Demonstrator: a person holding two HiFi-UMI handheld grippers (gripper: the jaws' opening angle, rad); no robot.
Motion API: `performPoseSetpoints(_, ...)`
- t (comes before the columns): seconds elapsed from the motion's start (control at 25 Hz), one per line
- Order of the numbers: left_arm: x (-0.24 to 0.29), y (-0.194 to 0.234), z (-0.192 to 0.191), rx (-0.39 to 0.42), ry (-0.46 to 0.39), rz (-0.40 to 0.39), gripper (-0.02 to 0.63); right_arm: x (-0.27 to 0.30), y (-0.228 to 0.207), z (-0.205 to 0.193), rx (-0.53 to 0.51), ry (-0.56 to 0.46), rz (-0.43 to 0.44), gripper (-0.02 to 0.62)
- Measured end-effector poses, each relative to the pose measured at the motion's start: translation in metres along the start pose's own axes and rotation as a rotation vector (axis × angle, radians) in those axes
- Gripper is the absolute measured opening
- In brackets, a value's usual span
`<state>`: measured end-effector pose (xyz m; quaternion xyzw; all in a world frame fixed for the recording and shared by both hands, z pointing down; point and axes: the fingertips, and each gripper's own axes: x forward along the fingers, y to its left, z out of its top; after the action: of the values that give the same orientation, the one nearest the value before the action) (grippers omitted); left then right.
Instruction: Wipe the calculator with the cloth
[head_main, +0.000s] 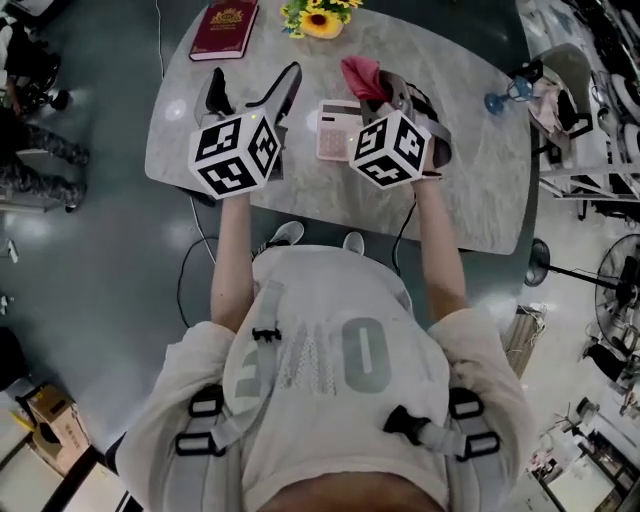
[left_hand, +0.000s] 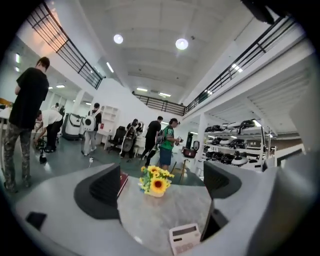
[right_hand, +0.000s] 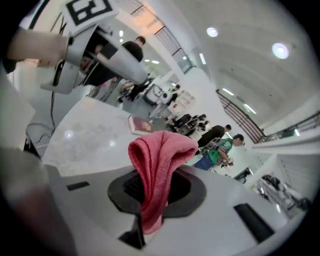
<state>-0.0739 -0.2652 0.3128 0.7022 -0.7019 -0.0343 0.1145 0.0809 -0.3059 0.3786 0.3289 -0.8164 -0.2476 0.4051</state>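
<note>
Jaws of your right gripper (right_hand: 152, 202) clamp the pink woven cloth (right_hand: 160, 155), your left gripper (left_hand: 162, 182) gapes empty, so the unheld pale rectangular calculator (head_main: 335, 130) may skid.

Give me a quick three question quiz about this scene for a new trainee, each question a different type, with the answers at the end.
1. Fill in: the calculator lies on the ____.
2. Choose: the right gripper is A) open and empty, B) shut on the cloth, C) shut on the calculator.
3. True or false: the left gripper is shut on the cloth.

Key: 1 table; 2 B; 3 false, its fingers stand apart with nothing between them.
</note>
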Motion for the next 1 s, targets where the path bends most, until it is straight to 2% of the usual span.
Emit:
performPoseSetpoints(0.08,-0.008,-0.011,0.022,0.038,-0.071,-0.017,0.496,-0.025,-0.024,0.004,0.153,-0.081,-0.083,0.055)
performPoseSetpoints(0.16,-0.016,-0.019,0.037,0.085,-0.126,-0.018,0.369,-0.044,-0.041,0.003,0.270,-0.146,-0.156,0.055)
performPoseSetpoints(0.24,-0.024,-0.029,0.045,0.136,-0.170,-0.024,0.290,-0.062,-0.050,-0.004,0.350,-0.184,-0.216,0.055)
performPoseSetpoints(0.44,-0.040,-0.045,0.043,0.246,-0.243,0.005,0.052,-0.098,-0.050,-0.029,0.557,-0.244,-0.283,0.055)
performPoseSetpoints(0.56,-0.045,-0.050,0.040,0.279,-0.258,0.011,0.021,-0.113,-0.044,-0.041,0.647,-0.264,-0.316,0.055)
performPoseSetpoints(0.72,-0.046,-0.058,0.039,0.323,-0.269,0.015,0.021,-0.122,-0.033,-0.056,0.677,-0.259,-0.336,0.055)
performPoseSetpoints(1.0,-0.046,-0.063,0.038,0.317,-0.274,0.000,0.020,-0.123,-0.028,-0.069,0.752,-0.247,-0.321,0.055)
